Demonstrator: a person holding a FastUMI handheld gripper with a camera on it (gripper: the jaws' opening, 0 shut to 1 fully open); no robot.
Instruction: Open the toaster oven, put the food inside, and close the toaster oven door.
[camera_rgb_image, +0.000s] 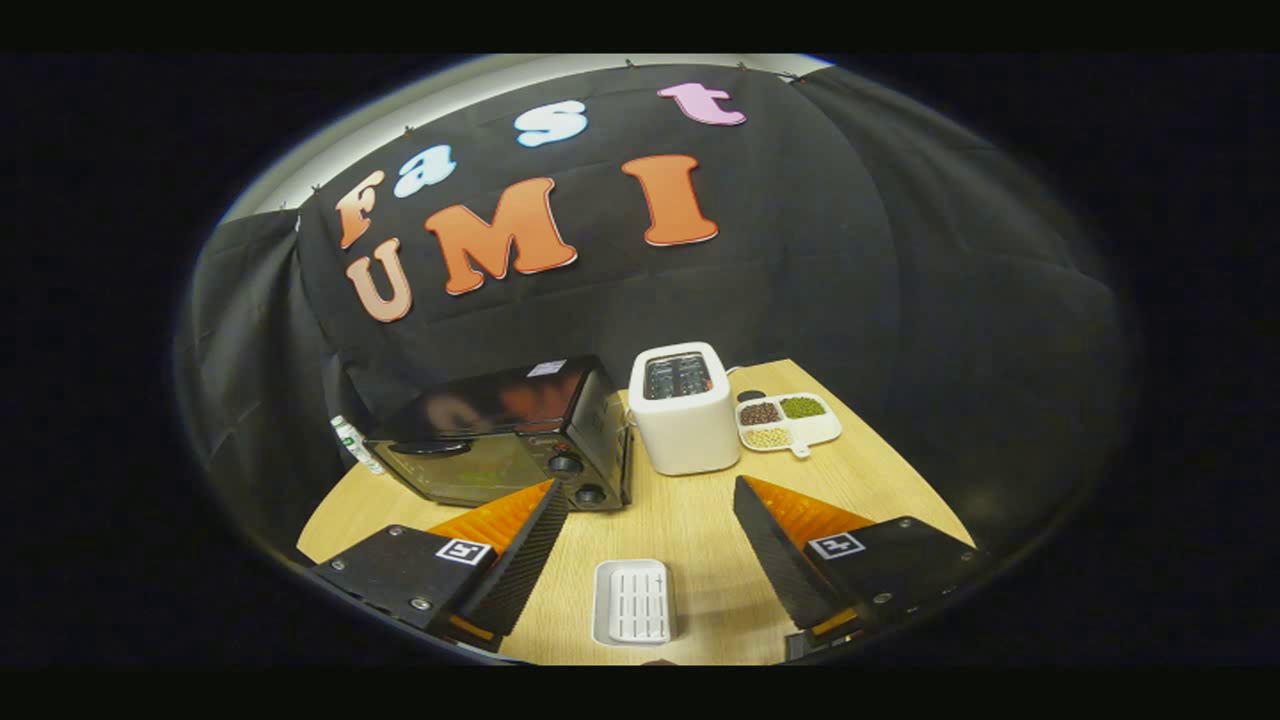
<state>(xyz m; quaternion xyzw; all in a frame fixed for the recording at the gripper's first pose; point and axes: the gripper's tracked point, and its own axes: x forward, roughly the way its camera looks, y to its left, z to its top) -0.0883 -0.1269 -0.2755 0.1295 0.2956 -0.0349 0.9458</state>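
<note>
claw (640, 520) held released, fingers spread, nothing gripped, raised over bench (700, 520). toaster oven (510, 435) seen at 11 o'clock, door shut. white tray (633, 600) lies between fingers, likely for approach clearance.

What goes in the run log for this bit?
claw open, holding nothing | toaster oven door shut | white tray between fingers

On the desk (700, 520): one toaster oven (505, 435), one white toaster (685, 408), one white slotted tray (634, 600), one three-part dish (788, 422) of beans.
</note>
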